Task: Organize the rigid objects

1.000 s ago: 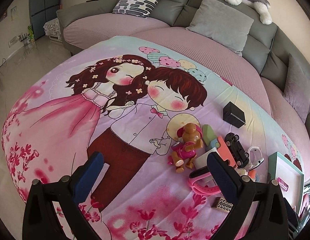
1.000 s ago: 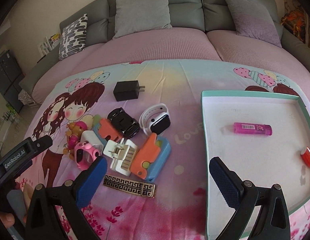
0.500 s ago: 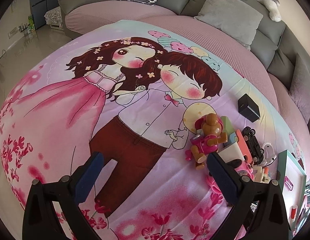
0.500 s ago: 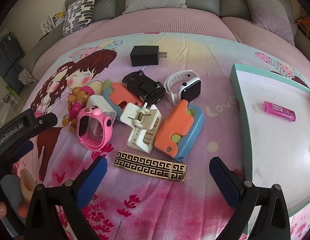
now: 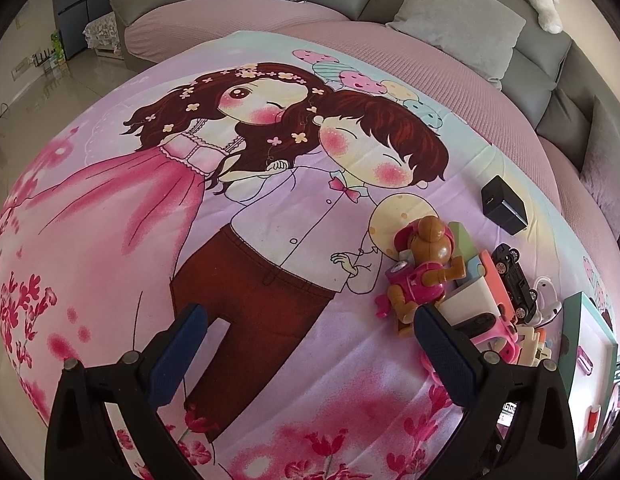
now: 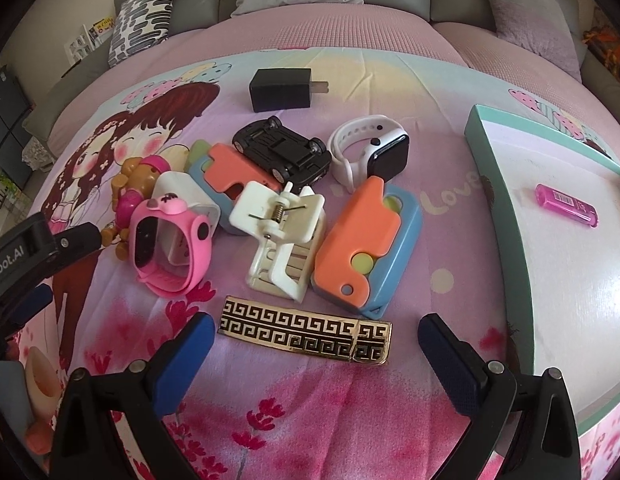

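In the right wrist view a pile of small items lies on the cartoon blanket: a gold patterned bar (image 6: 306,330), a white clip (image 6: 284,236), an orange-and-blue toy (image 6: 366,246), a pink watch (image 6: 172,246), a black toy car (image 6: 284,152), a white smartwatch (image 6: 370,152) and a black charger (image 6: 282,90). My right gripper (image 6: 312,334) is open, straddling the gold bar just above it. A teal-rimmed white tray (image 6: 498,184) at the right holds a pink lighter (image 6: 566,204). My left gripper (image 5: 308,324) is open and empty, left of a toy bear (image 5: 424,268).
The blanket lies on a pink round sofa bed with grey cushions (image 5: 458,24) behind. The left gripper's body shows at the left edge of the right wrist view (image 6: 34,248). Tiled floor (image 5: 34,84) lies beyond the bed's left edge.
My right gripper has moved forward and down toward the pile, so the gold bar now sits between its fingers. My left gripper has moved forward and left over the blanket.
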`<state>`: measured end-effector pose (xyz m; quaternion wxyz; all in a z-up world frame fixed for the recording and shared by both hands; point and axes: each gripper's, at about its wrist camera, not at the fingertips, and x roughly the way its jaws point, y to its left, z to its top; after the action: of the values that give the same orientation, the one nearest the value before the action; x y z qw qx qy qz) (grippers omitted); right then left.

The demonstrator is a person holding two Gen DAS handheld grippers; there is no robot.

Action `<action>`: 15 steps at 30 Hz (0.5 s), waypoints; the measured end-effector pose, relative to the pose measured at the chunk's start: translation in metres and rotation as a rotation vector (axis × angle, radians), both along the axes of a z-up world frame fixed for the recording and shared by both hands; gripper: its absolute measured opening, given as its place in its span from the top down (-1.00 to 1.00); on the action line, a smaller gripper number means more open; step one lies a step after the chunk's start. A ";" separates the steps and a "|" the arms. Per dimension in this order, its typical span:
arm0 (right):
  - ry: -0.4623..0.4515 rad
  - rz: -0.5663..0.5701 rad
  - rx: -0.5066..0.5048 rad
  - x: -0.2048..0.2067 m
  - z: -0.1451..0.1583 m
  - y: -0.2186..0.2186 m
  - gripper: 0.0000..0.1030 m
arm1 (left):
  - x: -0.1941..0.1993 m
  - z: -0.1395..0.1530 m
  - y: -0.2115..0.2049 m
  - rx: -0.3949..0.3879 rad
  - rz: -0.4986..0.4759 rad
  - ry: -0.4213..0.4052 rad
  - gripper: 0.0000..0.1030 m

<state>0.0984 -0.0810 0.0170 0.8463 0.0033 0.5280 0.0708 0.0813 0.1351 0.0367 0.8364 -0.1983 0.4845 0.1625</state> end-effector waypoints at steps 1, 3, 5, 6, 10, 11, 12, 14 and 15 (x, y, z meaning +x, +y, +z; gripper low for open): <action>0.001 0.001 -0.002 0.000 0.000 0.000 -1.00 | 0.001 0.001 -0.002 0.000 -0.007 -0.001 -0.99; 0.002 0.003 -0.008 0.001 -0.001 0.001 -1.00 | 0.002 0.002 -0.007 -0.002 -0.026 -0.003 -0.99; 0.000 0.003 -0.013 0.001 -0.002 0.002 -0.95 | 0.003 0.004 -0.011 -0.006 -0.046 -0.008 -0.99; -0.002 0.003 -0.016 0.000 -0.001 0.002 -0.93 | 0.003 0.005 -0.013 -0.010 -0.055 -0.011 -0.99; -0.007 0.003 -0.008 -0.003 0.001 0.000 -0.86 | 0.004 0.009 -0.018 -0.041 -0.082 -0.029 -0.99; -0.006 0.004 -0.007 -0.003 0.002 -0.001 -0.85 | 0.004 0.009 -0.019 -0.058 -0.087 -0.035 -0.99; -0.006 0.004 -0.005 -0.003 0.002 -0.002 -0.85 | 0.005 0.009 -0.019 -0.077 -0.091 -0.040 -0.99; -0.006 0.006 -0.003 -0.004 0.003 -0.003 -0.77 | 0.006 0.009 -0.022 -0.106 -0.101 -0.043 -0.99; -0.007 0.007 -0.001 -0.005 0.004 -0.004 -0.76 | 0.007 0.009 -0.024 -0.116 -0.109 -0.046 -0.99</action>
<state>0.0935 -0.0847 0.0208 0.8479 0.0005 0.5250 0.0736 0.0879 0.1115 0.0461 0.8419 -0.2234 0.4840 0.0841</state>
